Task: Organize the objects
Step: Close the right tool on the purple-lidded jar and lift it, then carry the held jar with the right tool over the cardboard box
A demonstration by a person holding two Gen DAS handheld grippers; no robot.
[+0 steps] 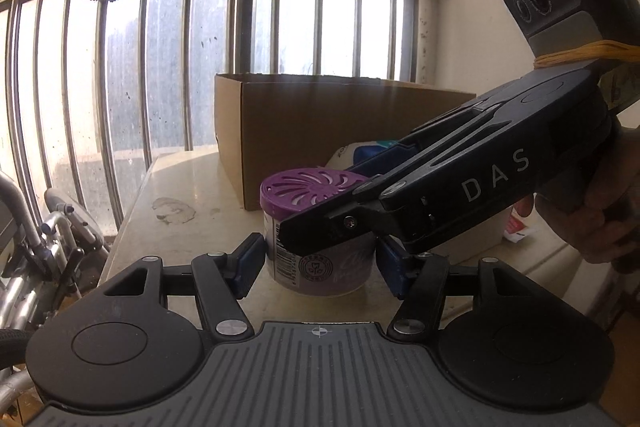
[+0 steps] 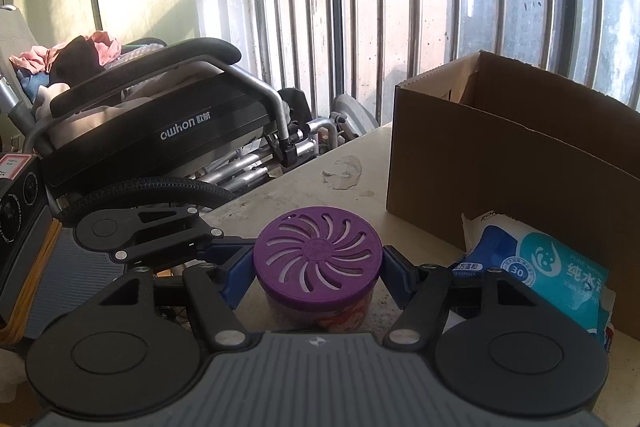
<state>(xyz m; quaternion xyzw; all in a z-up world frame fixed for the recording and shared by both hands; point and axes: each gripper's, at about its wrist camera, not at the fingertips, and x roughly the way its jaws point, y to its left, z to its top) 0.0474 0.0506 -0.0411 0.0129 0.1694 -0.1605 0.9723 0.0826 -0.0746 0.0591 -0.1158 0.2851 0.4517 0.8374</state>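
Left tongs [image 1: 320, 259] come in low and level, and their blue pads [image 1: 250, 263] sit against both sides of the jar [image 1: 324, 275], so I take them to be gripping its body. The right tongs [image 2: 318, 267] slant down over them from the side, one finger on each side of the purple slotted lid [image 2: 318, 255]. Whether those pads press on the rim or stand a hair off it, I cannot tell. The jar stands upright on the table [image 2: 304, 187], just in front of the near corner of the cardboard box [image 2: 500, 167], which is open at the top. I would judge the step to be a transfer of the jar into that box. Only one pair of tongs should do the lifting: if the right takes it by the lid alone, the lid may come away, so the hold should be square and the left should let go cleanly first. The jar must clear the box wall before it goes down. A blue pack of wet wipes [image 2: 560, 275] leans against the front of the box, just beside the jar, and the right finger could catch it. A dried stain [image 1: 174, 213] marks the table off the box's near corner. A wheelchair [image 2: 160, 123] is parked beyond the table edge, well away from the box, and window bars [image 1: 192, 67] run behind the box.
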